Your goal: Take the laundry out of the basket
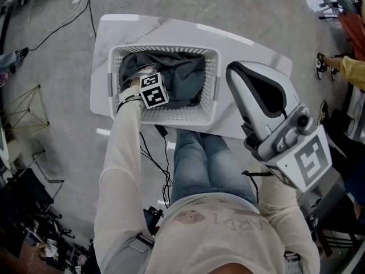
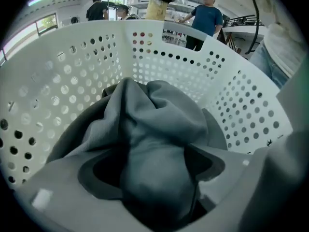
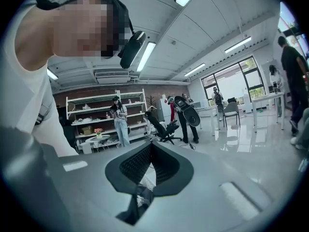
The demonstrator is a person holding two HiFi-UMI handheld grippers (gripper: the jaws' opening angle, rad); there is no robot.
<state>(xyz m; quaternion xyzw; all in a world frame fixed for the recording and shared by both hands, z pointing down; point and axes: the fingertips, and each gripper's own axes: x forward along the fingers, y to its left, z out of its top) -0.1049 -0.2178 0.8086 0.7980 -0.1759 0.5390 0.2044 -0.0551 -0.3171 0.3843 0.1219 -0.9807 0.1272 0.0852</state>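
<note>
Laundry (image 1: 182, 76), one dark grey cloth, lies crumpled in thick soft folds inside the white perforated basket (image 1: 177, 117), which stands on the table (image 1: 245, 41). The left gripper (image 2: 154, 178) reaches into the basket, jaws clamped on a bulging fold of the cloth. The right gripper (image 3: 150, 146) hangs to the basket's right, apart from it, jaws together on nothing.

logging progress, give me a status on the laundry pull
Left gripper shut on grey laundry inside white basket. Right gripper shut, empty, raised off to the side. Nothing blocking the lift.
</note>
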